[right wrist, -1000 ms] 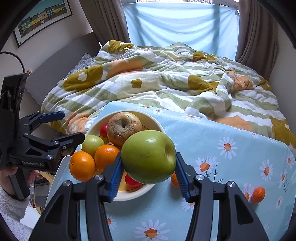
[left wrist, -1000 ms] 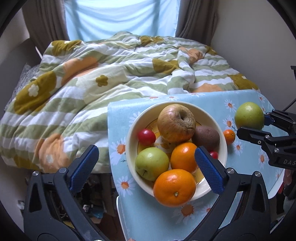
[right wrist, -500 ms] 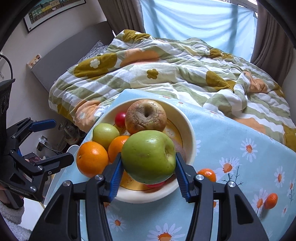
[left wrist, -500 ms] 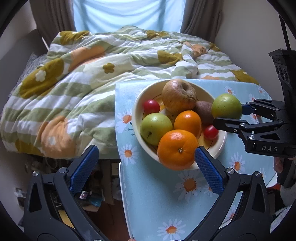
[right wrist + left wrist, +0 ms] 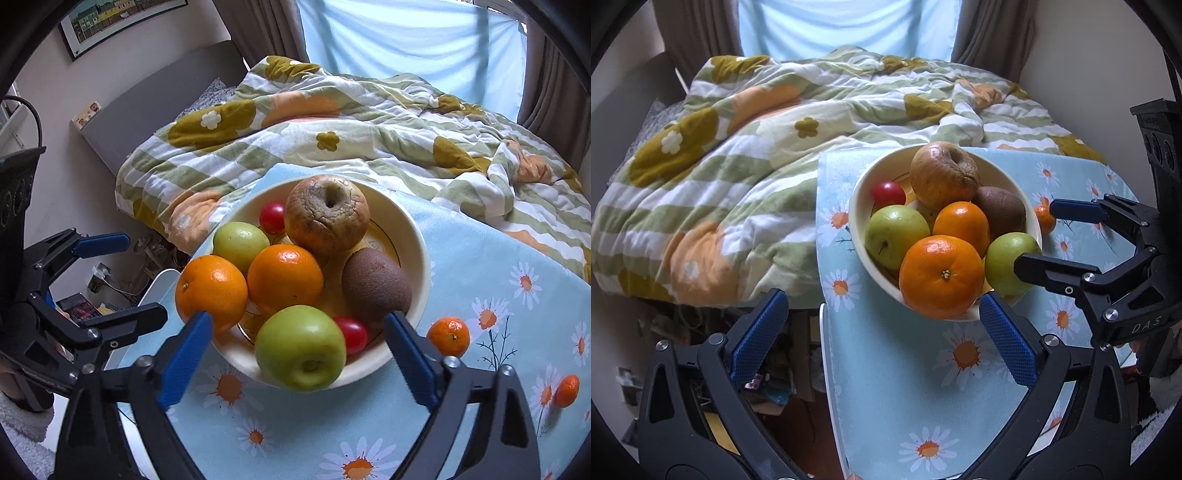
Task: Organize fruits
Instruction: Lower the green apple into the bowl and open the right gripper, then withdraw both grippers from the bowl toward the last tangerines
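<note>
A cream bowl (image 5: 421,236) on the blue daisy tablecloth holds a wrinkled brown apple (image 5: 327,216), two oranges (image 5: 284,278), a kiwi (image 5: 375,284), cherry tomatoes (image 5: 272,217) and green apples. The green apple (image 5: 301,347) nearest my right gripper (image 5: 297,362) rests at the bowl's near rim, between the open jaws, free of them; it also shows in the left wrist view (image 5: 1008,264). My left gripper (image 5: 882,341) is open and empty, just short of the bowl (image 5: 858,206). Two small mandarins (image 5: 448,336) lie on the cloth right of the bowl.
The table (image 5: 905,398) has its left edge close to the bowl, with floor clutter below. A bed with a flowered quilt (image 5: 757,147) lies behind the table. A curtained window is at the back.
My right gripper opened and let go of the green apple, which now sits in the bowl at its near rim. Both grippers came closer to the bowl.
</note>
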The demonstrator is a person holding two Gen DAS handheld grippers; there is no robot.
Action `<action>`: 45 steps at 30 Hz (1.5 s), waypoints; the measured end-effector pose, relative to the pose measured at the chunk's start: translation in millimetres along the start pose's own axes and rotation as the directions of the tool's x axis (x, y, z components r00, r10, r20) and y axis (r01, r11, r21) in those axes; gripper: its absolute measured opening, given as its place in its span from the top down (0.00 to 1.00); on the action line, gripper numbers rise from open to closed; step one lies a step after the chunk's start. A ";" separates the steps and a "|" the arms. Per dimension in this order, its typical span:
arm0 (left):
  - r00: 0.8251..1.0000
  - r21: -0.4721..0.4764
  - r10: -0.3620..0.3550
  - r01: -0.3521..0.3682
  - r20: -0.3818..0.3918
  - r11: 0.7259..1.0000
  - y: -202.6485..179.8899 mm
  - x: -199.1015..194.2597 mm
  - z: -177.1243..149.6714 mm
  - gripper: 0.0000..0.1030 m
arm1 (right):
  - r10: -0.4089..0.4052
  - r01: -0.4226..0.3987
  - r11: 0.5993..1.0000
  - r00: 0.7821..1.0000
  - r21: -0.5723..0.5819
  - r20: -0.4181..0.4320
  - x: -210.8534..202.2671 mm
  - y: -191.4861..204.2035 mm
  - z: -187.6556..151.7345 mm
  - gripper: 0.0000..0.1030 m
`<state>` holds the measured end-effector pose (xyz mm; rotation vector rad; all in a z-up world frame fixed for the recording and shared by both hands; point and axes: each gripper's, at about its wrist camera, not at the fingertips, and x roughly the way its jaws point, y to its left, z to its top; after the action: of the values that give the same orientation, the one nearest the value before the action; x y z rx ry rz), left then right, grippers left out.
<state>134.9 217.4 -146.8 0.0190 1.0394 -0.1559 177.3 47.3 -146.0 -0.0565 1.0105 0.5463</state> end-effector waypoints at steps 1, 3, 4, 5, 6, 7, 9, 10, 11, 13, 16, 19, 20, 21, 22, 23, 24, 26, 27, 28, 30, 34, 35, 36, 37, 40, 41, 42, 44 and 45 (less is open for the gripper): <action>1.000 0.000 0.001 -0.001 -0.001 1.000 -0.6 -0.1 -0.5 0.00 | -0.005 0.005 1.000 1.000 0.003 0.003 -1.9 -0.6 0.1 0.07; 1.000 0.002 0.003 -0.003 -0.003 1.000 -2.0 -0.5 -0.9 0.00 | -0.015 0.015 1.000 1.000 0.012 0.006 -5.3 -3.3 -0.7 0.07; 1.000 0.002 0.003 -0.003 -0.001 1.000 -2.3 -0.9 -0.9 0.00 | -0.021 0.021 1.000 1.000 0.015 0.006 -6.8 -4.5 -0.9 0.07; 1.000 0.001 0.003 -0.003 0.000 1.000 -2.6 -1.4 -1.0 0.00 | -0.028 0.027 0.999 1.000 0.017 0.007 -8.5 -6.0 -1.1 0.07; 1.000 0.001 0.003 -0.003 0.003 1.000 -3.3 -2.9 -0.8 0.00 | -0.035 0.035 0.999 0.999 0.018 0.008 -10.7 -6.7 -1.0 0.07; 1.000 0.001 0.004 -0.004 0.006 1.000 -4.0 -4.8 -0.5 0.00 | -0.043 0.043 0.999 0.999 0.020 0.011 -13.5 -7.5 -0.9 0.07; 1.000 0.001 0.004 -0.004 0.013 1.000 -5.8 -9.3 0.7 0.00 | -0.058 0.057 0.998 0.998 0.026 0.017 -20.3 -9.1 -0.3 0.07; 1.000 0.002 0.004 -0.004 0.017 1.000 -6.5 -12.1 1.3 0.00 | -0.063 0.062 0.998 0.998 0.030 0.020 -23.9 -10.4 -0.7 0.07; 1.000 0.004 0.004 -0.004 0.021 1.000 -7.3 -14.8 2.3 0.00 | -0.068 0.067 0.997 0.997 0.035 0.023 -27.8 -11.4 -0.6 0.07; 1.000 0.010 0.007 -0.007 0.030 1.000 -10.7 -20.2 4.8 0.00 | -0.077 0.076 0.996 0.997 0.042 0.030 -36.0 -13.1 -0.3 0.07; 0.999 0.021 0.013 -0.014 0.043 1.000 -16.3 -28.8 8.6 0.00 | -0.095 0.093 0.994 0.994 0.050 0.047 -50.2 -16.6 0.0 0.07; 0.998 0.034 0.021 -0.023 0.056 0.999 -23.6 -37.3 13.1 0.00 | -0.113 0.109 0.992 0.991 0.061 0.066 -63.8 -19.7 0.1 0.07; 0.998 0.037 0.025 -0.028 0.061 0.999 -26.6 -39.9 14.3 0.00 | -0.118 0.113 0.992 0.990 0.063 0.074 -69.1 -21.2 -0.3 0.07; 0.997 0.039 0.029 -0.031 0.065 0.999 -29.9 -42.2 15.6 0.00 | -0.124 0.118 0.991 0.989 0.065 0.082 -74.2 -23.1 -0.5 0.06; 0.997 0.040 0.032 -0.035 0.069 0.999 -33.5 -44.3 17.0 0.00 | -0.130 0.124 0.990 0.988 0.069 0.088 -79.5 -25.7 -1.0 0.06; 0.997 0.040 0.037 -0.040 0.072 0.998 -37.4 -46.4 18.5 0.00 | -0.136 0.130 0.989 0.986 0.073 0.094 -84.8 -29.2 -1.8 0.06; 0.996 0.038 0.042 -0.045 0.076 0.998 -41.7 -48.7 20.0 0.00 | -0.141 0.134 0.988 0.985 0.077 0.098 -89.7 -33.0 -2.9 0.00; 0.996 0.036 0.048 -0.051 0.081 0.998 -50.8 -52.5 22.5 0.00 | -0.148 0.139 0.987 0.984 0.084 0.102 -99.4 -42.7 -4.4 0.00; 0.995 0.034 0.051 -0.054 0.083 0.998 -56.3 -54.0 23.4 0.00 | -0.152 0.144 0.986 0.983 0.087 0.103 -104.5 -48.1 -5.7 0.00; 0.995 0.032 0.054 -0.057 0.086 0.998 -61.4 -54.9 23.8 0.00 | -0.157 0.148 0.985 0.982 0.089 0.105 -109.6 -53.5 -7.3 0.00; 0.995 0.022 0.052 -0.054 0.083 0.998 -72.3 -54.3 25.9 0.00 | -0.162 0.152 0.984 0.980 0.090 0.112 -119.3 -64.1 -10.3 0.00; 0.994 0.017 0.071 -0.073 0.087 0.997 -98.0 -53.0 33.2 0.00 | -0.158 0.146 0.983 0.981 0.109 0.111 -132.5 -90.5 -17.8 0.00; 0.993 0.014 0.075 -0.076 0.091 0.997 -105.0 -53.1 34.9 0.00 | -0.158 0.146 0.983 0.982 0.114 0.104 -134.3 -96.6 -20.1 0.00; 0.993 0.010 0.076 -0.077 0.094 0.997 -111.8 -52.7 36.4 0.00 | -0.157 0.145 0.982 0.983 0.117 0.096 -136.1 -103.8 -22.8 0.00; 0.993 0.005 0.075 -0.076 0.095 0.997 -118.9 -51.9 37.9 0.00 | -0.157 0.146 0.982 0.984 0.119 0.088 -137.6 -109.8 -24.9 0.00; 0.993 -0.013 0.072 -0.071 0.095 0.997 -138.3 -47.9 43.0 0.00 | -0.164 0.155 0.982 0.984 0.110 0.075 -143.7 -127.8 -32.0 0.00; 0.993 -0.019 0.074 -0.072 0.096 0.997 -144.6 -46.0 44.3 0.00 | -0.167 0.159 0.982 0.983 0.106 0.075 -146.1 -133.4 -34.1 0.00; 0.992 -0.024 0.076 -0.074 0.098 0.997 -151.1 -44.2 45.1 0.00 | -0.169 0.161 0.982 0.983 0.102 0.074 -148.1 -139.1 -36.5 0.00; 0.992 -0.033 0.079 -0.076 0.098 0.997 -164.1 -39.4 46.1 0.00 | -0.166 0.159 0.983 0.984 0.097 0.065 -151.2 -150.9 -41.0 0.00; 0.992 -0.039 0.082 -0.079 0.096 0.996 -169.8 -37.1 46.1 0.00 | -0.167 0.160 0.982 0.984 0.096 0.062 -152.6 -156.9 -43.3 0.00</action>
<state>132.7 49.8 -81.7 0.0207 0.9420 -0.0644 152.7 -163.3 -76.6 -0.0393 0.9512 0.3495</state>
